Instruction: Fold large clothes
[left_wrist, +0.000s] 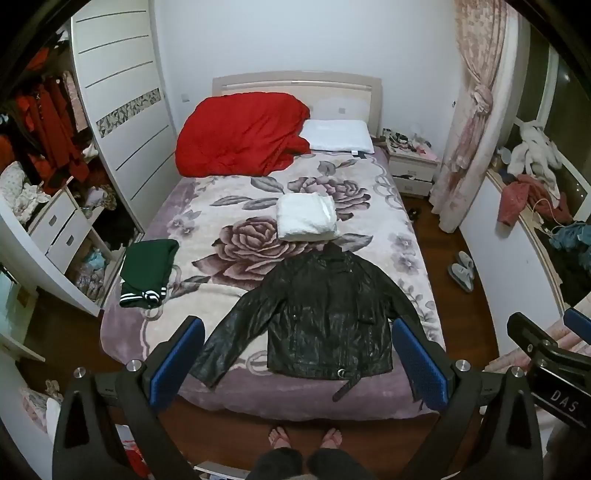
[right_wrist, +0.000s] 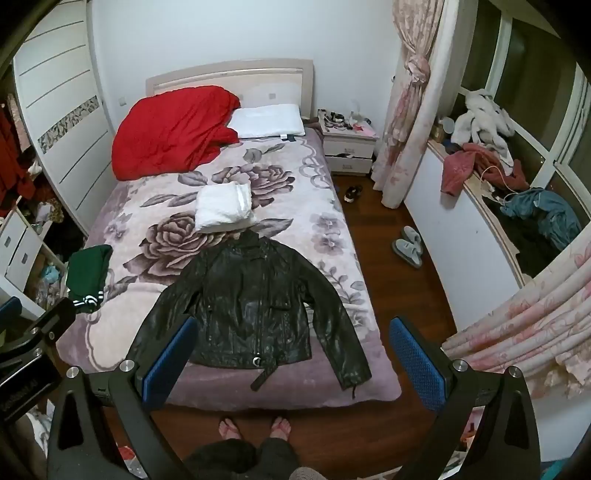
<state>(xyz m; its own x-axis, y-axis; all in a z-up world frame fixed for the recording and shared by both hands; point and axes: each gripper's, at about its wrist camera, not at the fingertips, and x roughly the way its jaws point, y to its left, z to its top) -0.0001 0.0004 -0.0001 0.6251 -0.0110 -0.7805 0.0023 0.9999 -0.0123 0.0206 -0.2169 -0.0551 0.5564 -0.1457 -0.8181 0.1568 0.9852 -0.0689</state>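
A black leather jacket (left_wrist: 325, 317) (right_wrist: 255, 306) lies spread flat, front up, at the near end of the bed, its sleeves angled out and a belt strap hanging over the edge. My left gripper (left_wrist: 297, 322) hovers well above the foot of the bed, open wide, with nothing between its blue pads (left_wrist: 177, 362). My right gripper (right_wrist: 293, 321) hangs beside it at the same height, also open and empty. Neither touches the jacket. The bed's floral blanket (left_wrist: 207, 295) (right_wrist: 122, 325) lies under the jacket.
A folded white garment (left_wrist: 306, 218) lies just beyond the collar and a folded green one (left_wrist: 149, 273) at the bed's left edge. A red duvet (left_wrist: 240, 133) and pillow (left_wrist: 336, 134) sit by the headboard. The person's feet (left_wrist: 306, 437) stand at the bed's foot; slippers (left_wrist: 461, 271) lie on the floor to the right.
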